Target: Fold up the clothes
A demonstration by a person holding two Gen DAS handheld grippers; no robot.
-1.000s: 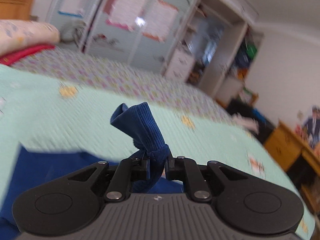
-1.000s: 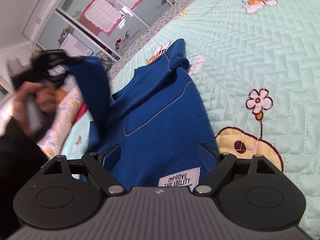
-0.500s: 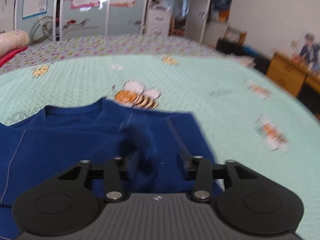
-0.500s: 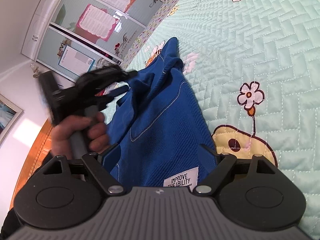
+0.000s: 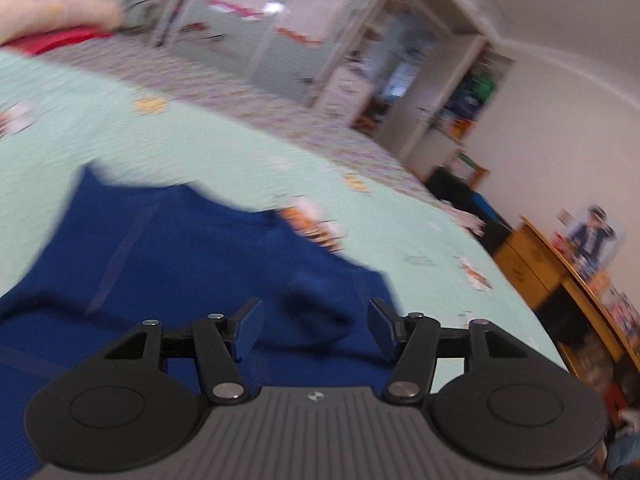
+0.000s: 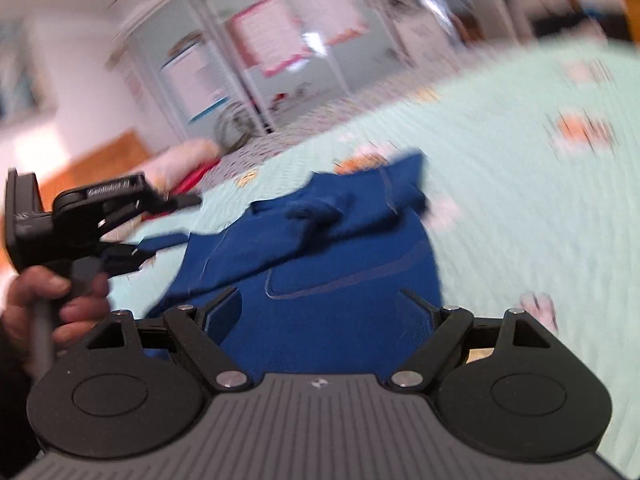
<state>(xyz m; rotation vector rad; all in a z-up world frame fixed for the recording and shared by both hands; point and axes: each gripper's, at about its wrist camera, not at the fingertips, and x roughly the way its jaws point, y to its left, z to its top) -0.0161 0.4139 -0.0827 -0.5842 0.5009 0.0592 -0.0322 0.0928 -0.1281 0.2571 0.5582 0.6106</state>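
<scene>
both grippers — left gripper [image 5: 314, 328], right gripper [image 6: 320, 308] — gape over the blue sweater [image 6: 340, 272].

Blue garment [image 5: 168, 264] lies on mint quilted bed [image 5: 100, 136].

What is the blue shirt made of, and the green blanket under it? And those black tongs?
The blue shirt looks like soft knitted cotton: matte, creased, with pale stitching. The green blanket seems to be quilted fabric, with sewn zigzag rows and cartoon patches. The right tongs and the left tongs look like hard matte black plastic with shiny metal pins. Blur hides the finer detail.
</scene>
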